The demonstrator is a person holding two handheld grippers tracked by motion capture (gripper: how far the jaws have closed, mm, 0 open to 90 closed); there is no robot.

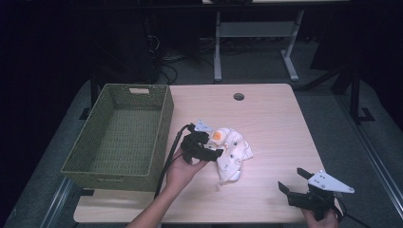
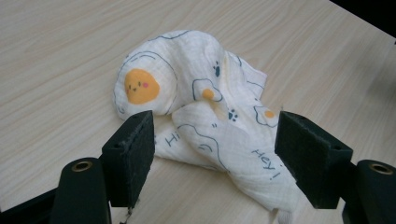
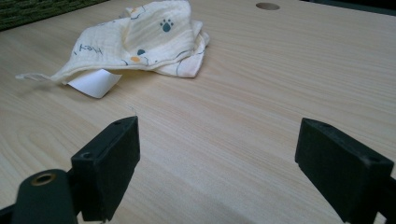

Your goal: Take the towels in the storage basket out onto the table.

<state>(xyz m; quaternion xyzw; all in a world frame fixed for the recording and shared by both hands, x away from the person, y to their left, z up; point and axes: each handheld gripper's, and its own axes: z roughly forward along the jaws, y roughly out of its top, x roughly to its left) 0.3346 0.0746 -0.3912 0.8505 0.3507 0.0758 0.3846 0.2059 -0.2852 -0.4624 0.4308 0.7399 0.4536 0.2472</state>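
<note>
Wooden table (image 1: 275, 123): cloth (image 1: 231, 153) lies crumpled beside the empty basket (image 1: 121, 133), ungrasped; my left jaws (image 2: 215, 144) straddle it wide, right jaws (image 3: 224, 163) wide, idle.

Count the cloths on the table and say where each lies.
1: a crumpled printed cloth mid-table, right of the green basket, at the left gripper. Others may hide beneath it.

place: lab | signs: bare test table (image 1: 266, 109); cables on floor (image 1: 166, 66); dark room; desk frame (image 1: 256, 33)

Soft crinkled muslin cloth (image 2: 201, 107) on smooth matt pale wood-grain table (image 1: 271, 128); woven green basket (image 1: 119, 133).
</note>
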